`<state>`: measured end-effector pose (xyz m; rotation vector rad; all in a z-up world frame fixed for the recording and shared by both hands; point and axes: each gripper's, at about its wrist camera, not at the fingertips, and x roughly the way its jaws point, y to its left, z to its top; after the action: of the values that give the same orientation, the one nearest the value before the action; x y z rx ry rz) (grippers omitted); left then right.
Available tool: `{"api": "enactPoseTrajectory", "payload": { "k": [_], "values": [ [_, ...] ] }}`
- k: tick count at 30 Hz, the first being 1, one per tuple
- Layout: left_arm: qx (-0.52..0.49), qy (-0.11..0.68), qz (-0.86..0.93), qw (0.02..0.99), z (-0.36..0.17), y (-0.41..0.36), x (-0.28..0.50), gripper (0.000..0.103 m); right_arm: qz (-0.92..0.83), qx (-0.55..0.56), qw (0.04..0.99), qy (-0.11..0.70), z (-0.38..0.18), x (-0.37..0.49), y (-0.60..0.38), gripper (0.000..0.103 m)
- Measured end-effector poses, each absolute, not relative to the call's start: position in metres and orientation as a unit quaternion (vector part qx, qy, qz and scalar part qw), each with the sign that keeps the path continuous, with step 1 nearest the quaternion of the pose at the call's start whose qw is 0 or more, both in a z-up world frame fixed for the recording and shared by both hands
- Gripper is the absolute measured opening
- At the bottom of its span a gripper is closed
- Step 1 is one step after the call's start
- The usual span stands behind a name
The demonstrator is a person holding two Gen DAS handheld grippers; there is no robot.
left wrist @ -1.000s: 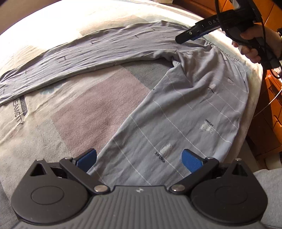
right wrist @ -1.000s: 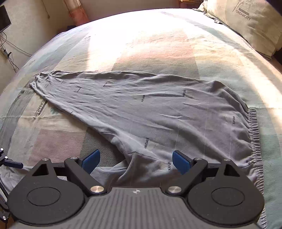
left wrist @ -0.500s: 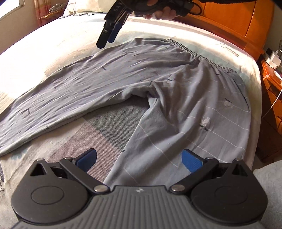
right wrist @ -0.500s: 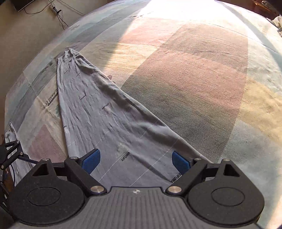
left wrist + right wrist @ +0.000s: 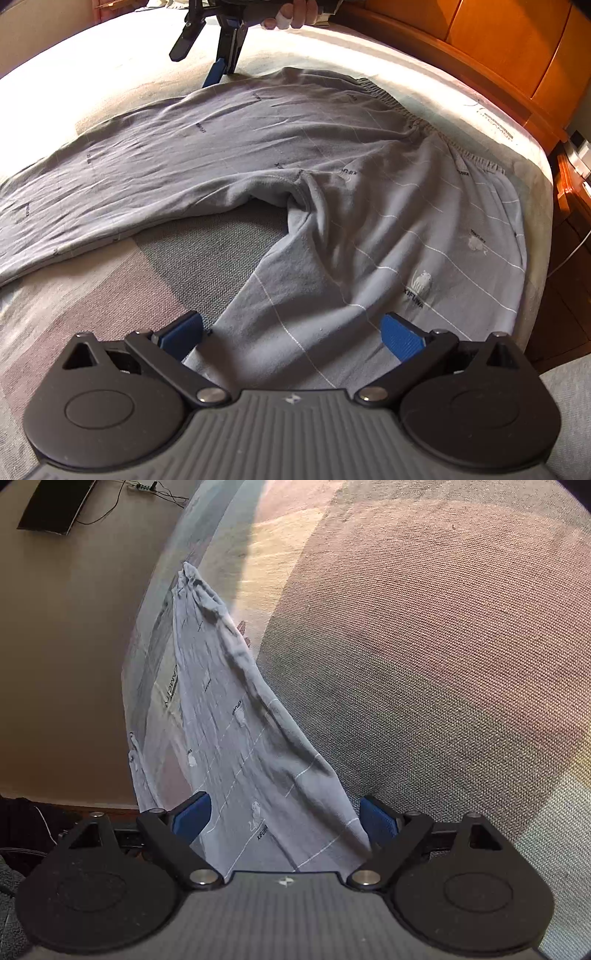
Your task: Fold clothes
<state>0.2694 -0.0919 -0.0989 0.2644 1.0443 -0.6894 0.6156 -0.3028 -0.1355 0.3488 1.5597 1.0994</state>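
Note:
Grey trousers [image 5: 332, 206] lie spread on the bed [image 5: 92, 81], legs apart in a V, elastic waistband [image 5: 424, 122] toward the right edge. My left gripper [image 5: 291, 336] is open low over the near leg, blue pads on either side of it. A hand [image 5: 291, 14] holds my right gripper [image 5: 192, 70] open at the far edge of the other leg, one pad touching the cloth. In the right wrist view that leg [image 5: 236, 746] runs from between the open fingers of the right gripper [image 5: 284, 818] to its cuff [image 5: 188, 572] at the bed's edge.
Orange wooden furniture [image 5: 517, 55] stands along the right side, with a nightstand [image 5: 572, 177] holding a white plug. Beyond the bed's left edge is bare floor [image 5: 74, 646] with a black flat panel [image 5: 51, 506] and a power strip [image 5: 142, 485].
My right gripper swung from the waistband across to the far side of the far leg and came down to the cloth. My left gripper's view shifted toward the crotch, still open.

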Motion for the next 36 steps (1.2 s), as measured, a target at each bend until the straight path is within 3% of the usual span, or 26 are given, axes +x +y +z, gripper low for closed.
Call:
{"api": "enactPoseTrajectory", "payload": {
  "k": [5, 8, 10, 19, 20, 21, 22, 24, 36],
  "values": [
    [0.114, 0.494, -0.316, 0.802, -0.1, -0.095, 0.279, 0.102, 0.492, 0.194, 0.524, 0.668, -0.149, 0.627, -0.296, 0.096],
    [0.109, 0.497, -0.321, 0.799, -0.098, -0.093, 0.282, 0.102, 0.501, 0.196, 0.514, 0.668, -0.15, 0.619, -0.309, 0.092],
    [0.111, 0.496, -0.321, 0.799, -0.098, -0.091, 0.282, 0.102, 0.492, 0.208, 0.51, 0.675, -0.153, 0.611, -0.324, 0.083],
    [0.105, 0.497, -0.31, 0.804, -0.102, -0.093, 0.292, 0.102, 0.528, 0.158, 0.514, 0.658, -0.142, 0.61, -0.279, 0.08],
    [0.104, 0.496, -0.311, 0.804, -0.102, -0.094, 0.292, 0.102, 0.524, 0.156, 0.521, 0.656, -0.141, 0.608, -0.281, 0.077],
    [0.103, 0.495, -0.311, 0.804, -0.102, -0.094, 0.292, 0.102, 0.515, 0.157, 0.53, 0.655, -0.141, 0.606, -0.287, 0.061],
    [0.102, 0.495, -0.311, 0.805, -0.102, -0.093, 0.291, 0.102, 0.497, 0.163, 0.542, 0.658, -0.144, 0.605, -0.295, 0.035],
    [0.104, 0.496, -0.311, 0.804, -0.102, -0.091, 0.29, 0.102, 0.464, 0.181, 0.558, 0.664, -0.152, 0.6, -0.309, 0.0],
    [0.119, 0.497, -0.318, 0.799, -0.103, -0.086, 0.276, 0.102, 0.433, 0.102, 0.674, 0.589, -0.095, 0.575, -0.317, 0.002]
  ]
}}
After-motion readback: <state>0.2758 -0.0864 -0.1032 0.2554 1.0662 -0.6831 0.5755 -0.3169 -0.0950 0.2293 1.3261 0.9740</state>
